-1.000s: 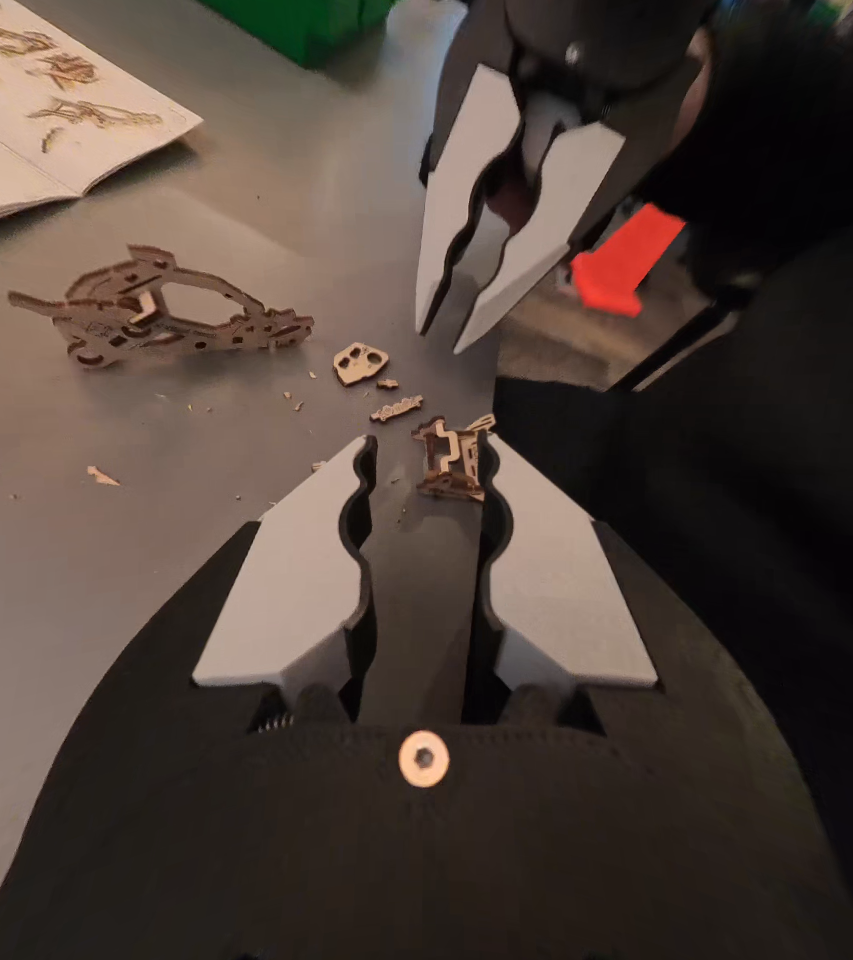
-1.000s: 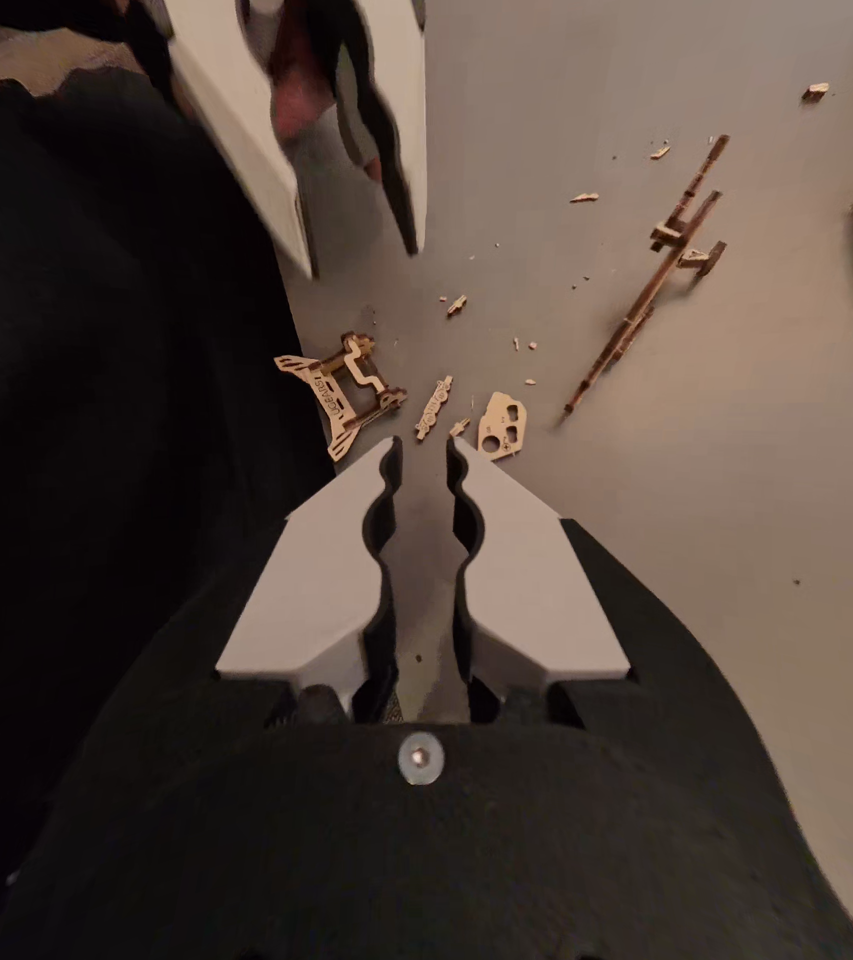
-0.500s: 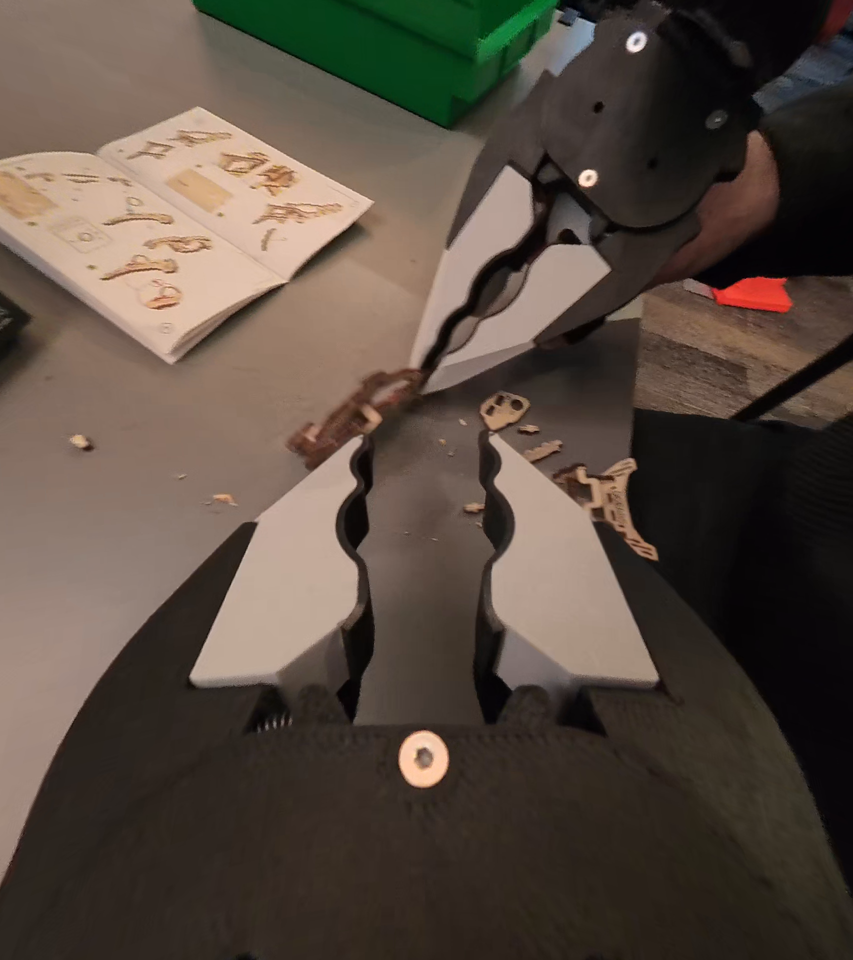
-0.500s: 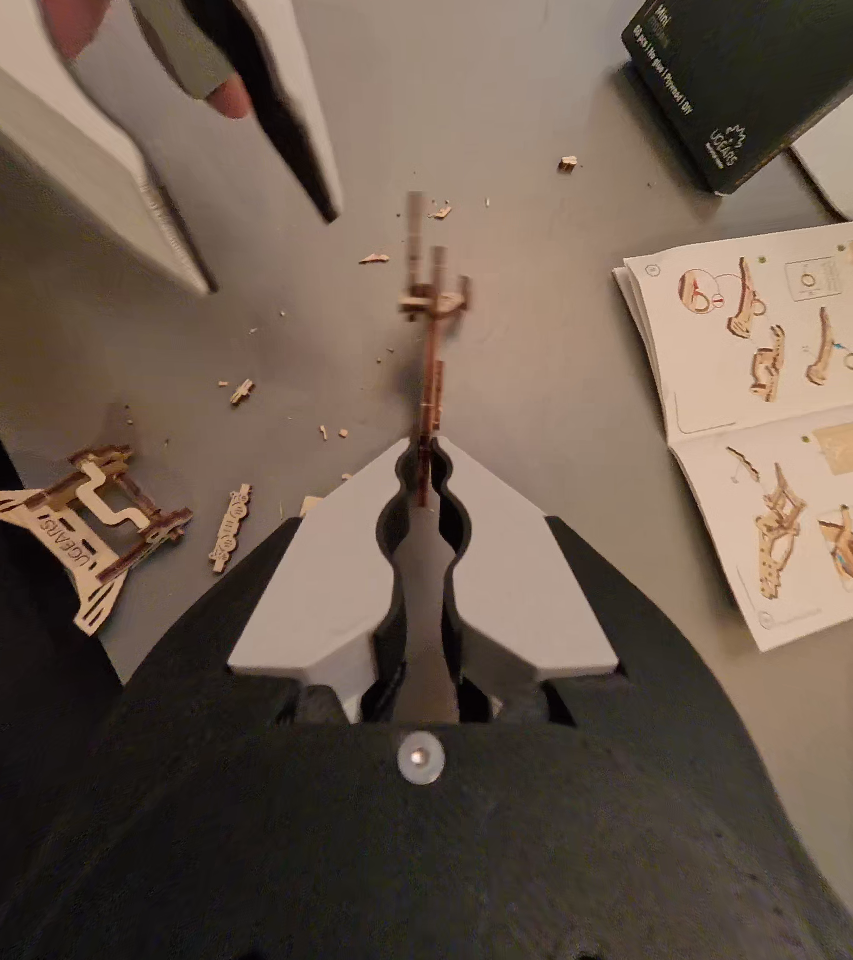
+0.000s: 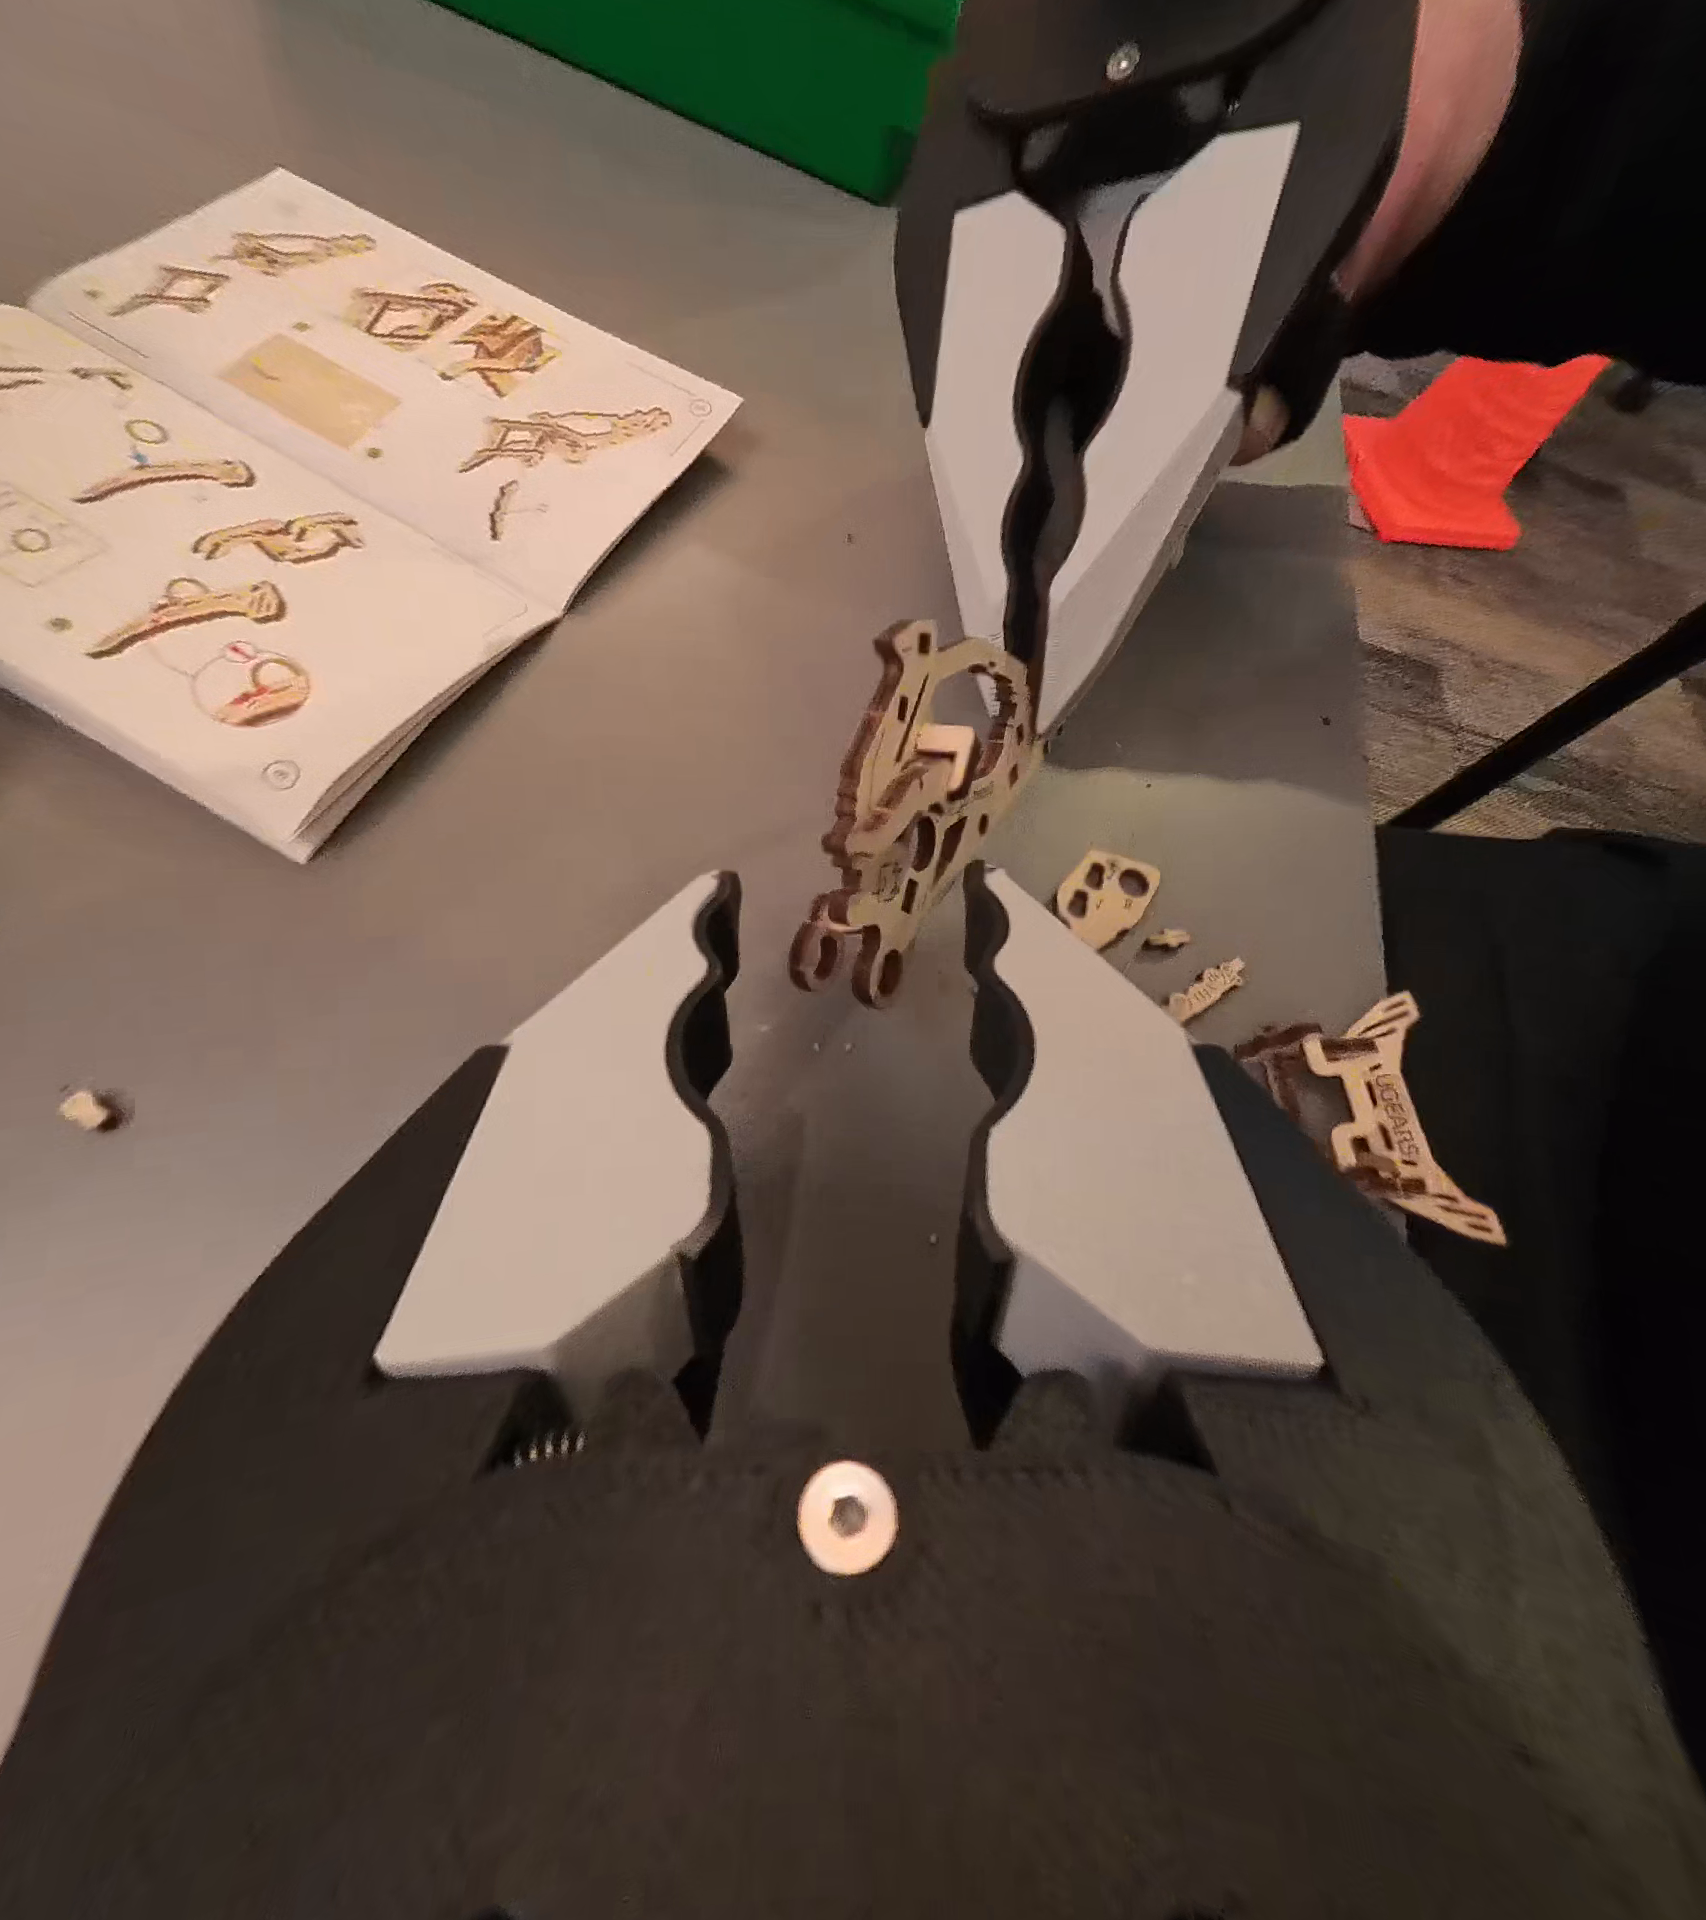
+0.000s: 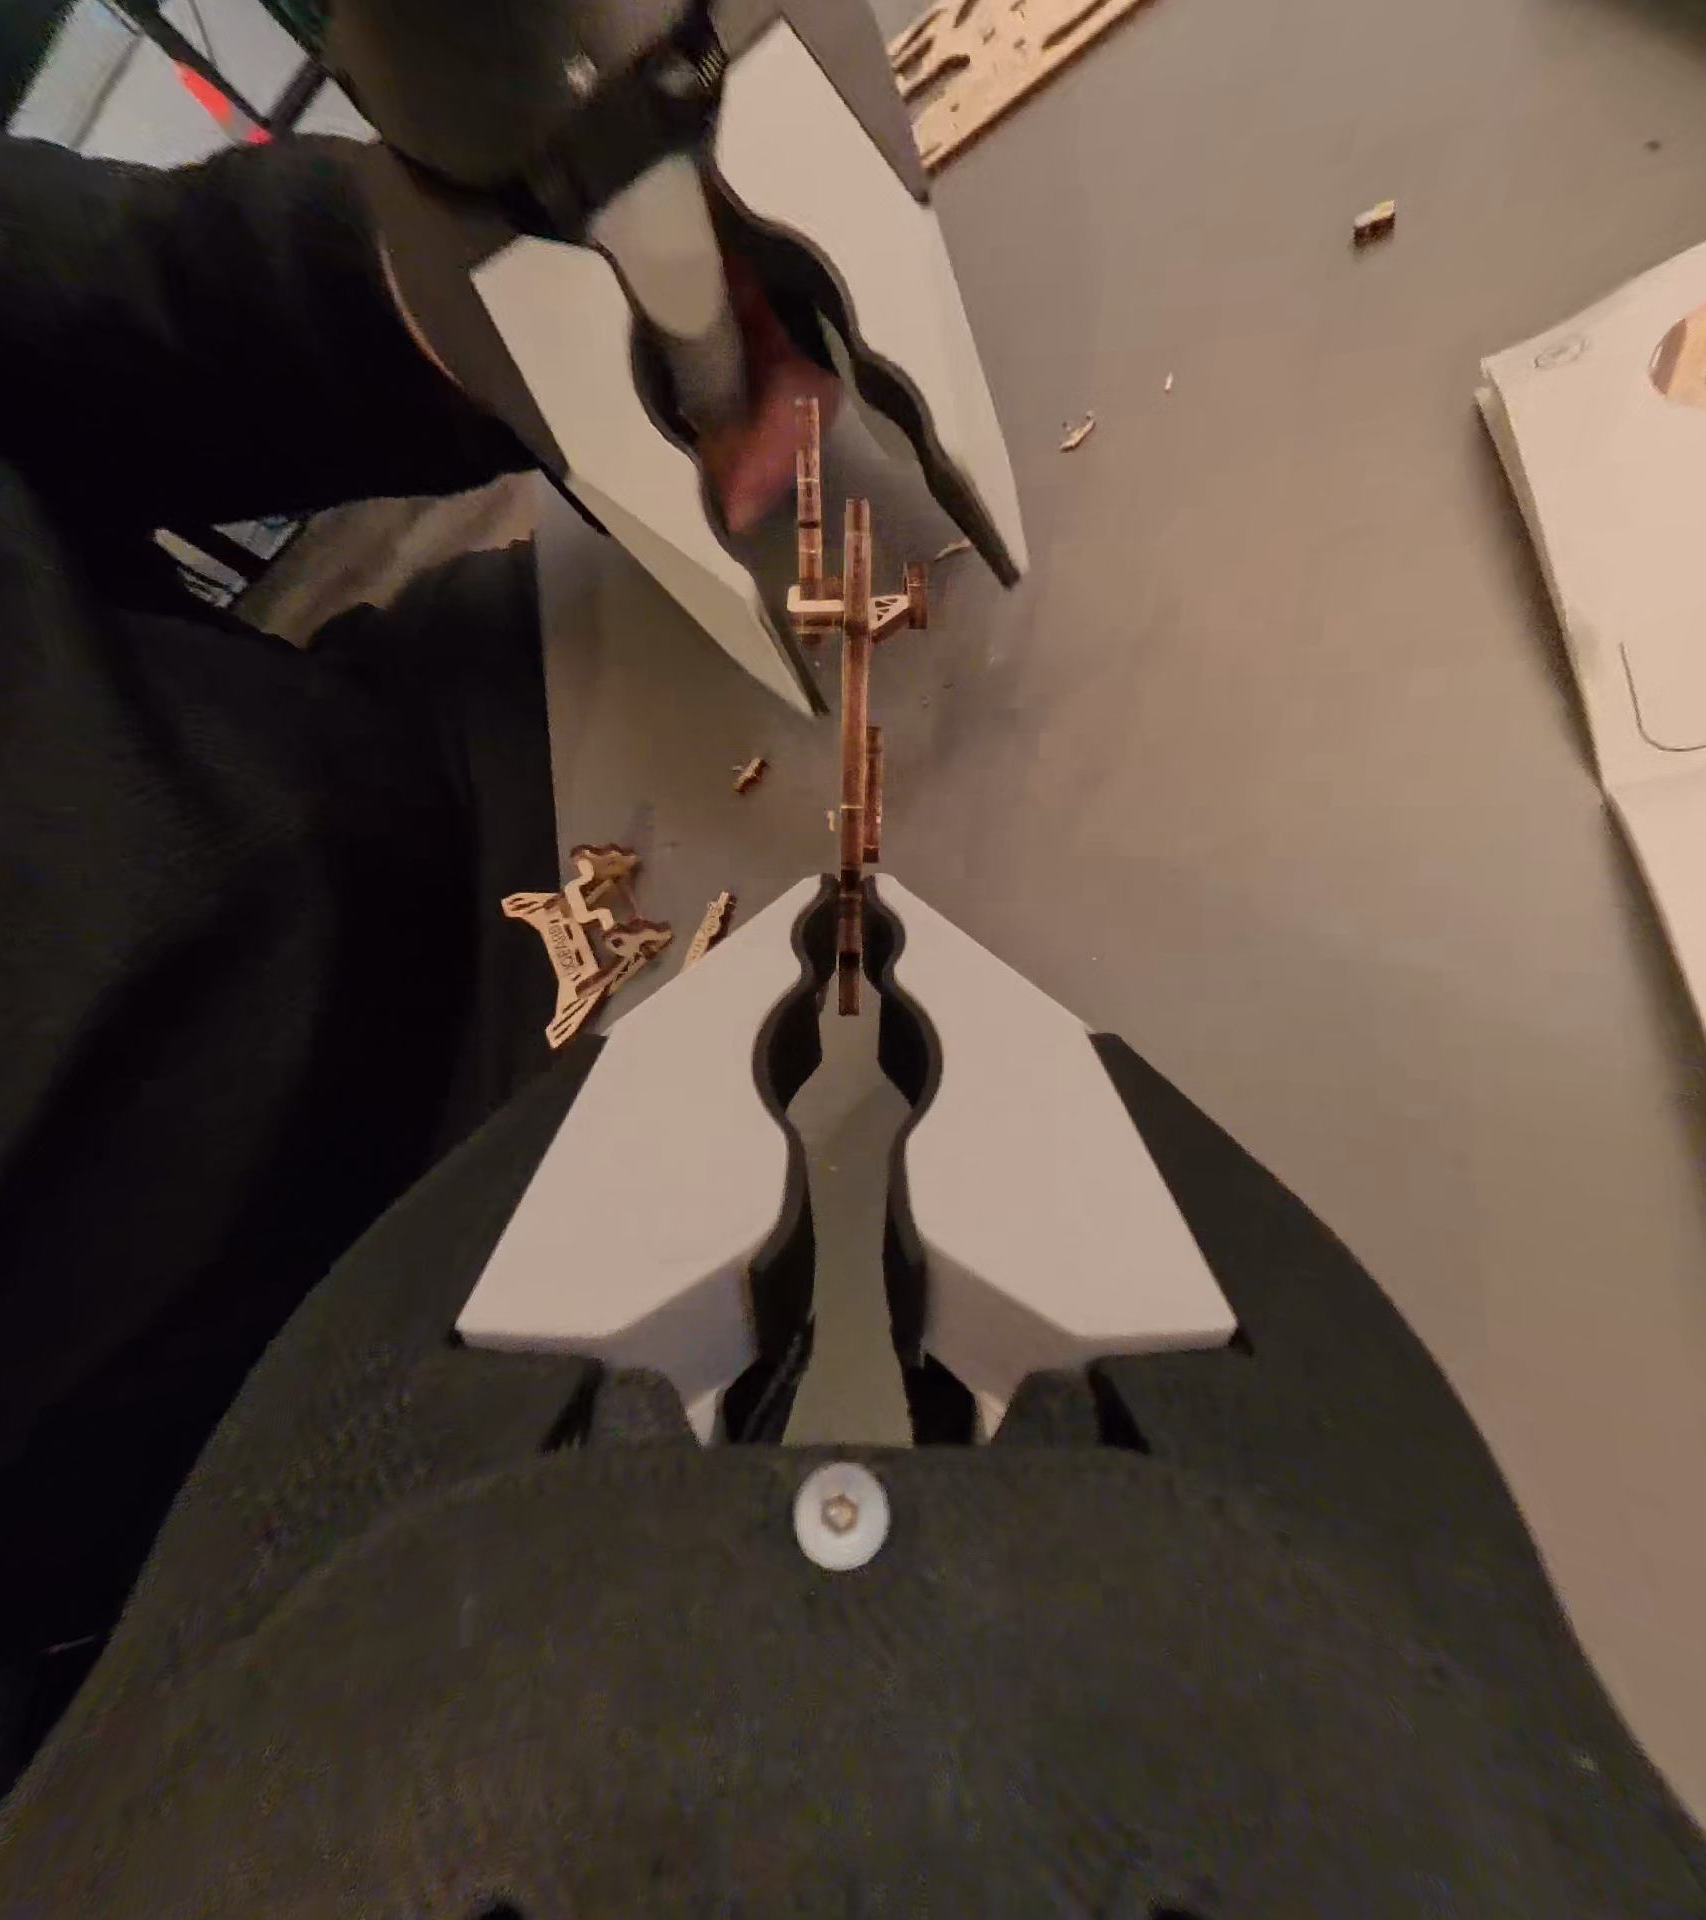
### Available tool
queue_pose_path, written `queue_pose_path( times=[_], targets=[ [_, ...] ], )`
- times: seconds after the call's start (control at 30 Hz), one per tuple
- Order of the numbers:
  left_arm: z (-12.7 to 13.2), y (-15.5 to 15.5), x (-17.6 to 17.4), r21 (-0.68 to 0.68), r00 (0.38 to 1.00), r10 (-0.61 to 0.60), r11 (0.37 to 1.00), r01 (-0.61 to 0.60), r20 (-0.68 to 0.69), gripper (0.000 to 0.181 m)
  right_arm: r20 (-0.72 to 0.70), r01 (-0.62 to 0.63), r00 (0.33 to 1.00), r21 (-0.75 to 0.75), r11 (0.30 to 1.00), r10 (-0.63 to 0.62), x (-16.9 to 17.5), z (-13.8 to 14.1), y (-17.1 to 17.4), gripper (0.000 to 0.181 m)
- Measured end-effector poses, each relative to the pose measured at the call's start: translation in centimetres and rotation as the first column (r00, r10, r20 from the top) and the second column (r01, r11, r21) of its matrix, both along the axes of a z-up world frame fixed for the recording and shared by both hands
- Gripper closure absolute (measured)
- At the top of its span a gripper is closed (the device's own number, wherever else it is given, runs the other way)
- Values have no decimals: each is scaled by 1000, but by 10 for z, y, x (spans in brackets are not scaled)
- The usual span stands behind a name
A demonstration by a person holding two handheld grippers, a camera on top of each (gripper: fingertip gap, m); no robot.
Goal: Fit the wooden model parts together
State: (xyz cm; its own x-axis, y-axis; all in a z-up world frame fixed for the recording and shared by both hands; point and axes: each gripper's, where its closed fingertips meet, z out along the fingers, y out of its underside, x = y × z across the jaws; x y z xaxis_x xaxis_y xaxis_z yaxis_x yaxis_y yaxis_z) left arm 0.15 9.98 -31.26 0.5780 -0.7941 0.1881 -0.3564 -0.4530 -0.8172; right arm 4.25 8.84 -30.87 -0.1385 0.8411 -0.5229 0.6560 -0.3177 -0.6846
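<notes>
Two grippers: the right gripper (image 6: 847, 894) pinches the flat wooden model assembly (image 5: 916, 821) by one end, clear above the table (image 5: 205, 1039); the left gripper (image 5: 849, 904) stands spread, empty, just beside it. Loose parts (image 5: 1107, 896) and a wooden stand piece (image 5: 1374, 1117) lie near the table's edge.

Supporting surface: a flat grey table (image 5: 205, 1039), matt, with its near edge running beside the wooden stand piece (image 5: 1368, 1122).

Landmark: the open instruction booklet (image 5: 236, 488), lying flat on the table.

Behind the booklet, a green bin (image 5: 724, 73) rests on the table. To the right of the booklet and nearer the table edge lie a small plate with cut-out holes (image 5: 1103, 896), two tiny slivers (image 5: 1204, 987) just beside it, and then the stand piece, partly overhanging the edge. In front of the booklet lies one loose wood chip (image 5: 90, 1109). Fine wood crumbs are scattered near the plate.
</notes>
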Motion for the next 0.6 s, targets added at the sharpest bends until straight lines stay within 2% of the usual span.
queue_pose_path(
  times=[0.2,0.37,0.5,0.6],
  targets=[
    [10,-2,17,-83,985,-21,996,35,174,157,-48,-64,997,-11,998,63,3,6,0,180],
    [20,0,18,-131,961,4,991,34,276,166,-69,-47,996,-3,999,47,1,9,5,178],
    [32,5,11,-164,920,60,986,5,387,172,-52,33,998,27,999,-32,-3,11,16,146],
    [36,7,1,-177,902,98,984,-24,421,172,-28,123,992,129,984,-121,2,12,29,139]
  ],
)
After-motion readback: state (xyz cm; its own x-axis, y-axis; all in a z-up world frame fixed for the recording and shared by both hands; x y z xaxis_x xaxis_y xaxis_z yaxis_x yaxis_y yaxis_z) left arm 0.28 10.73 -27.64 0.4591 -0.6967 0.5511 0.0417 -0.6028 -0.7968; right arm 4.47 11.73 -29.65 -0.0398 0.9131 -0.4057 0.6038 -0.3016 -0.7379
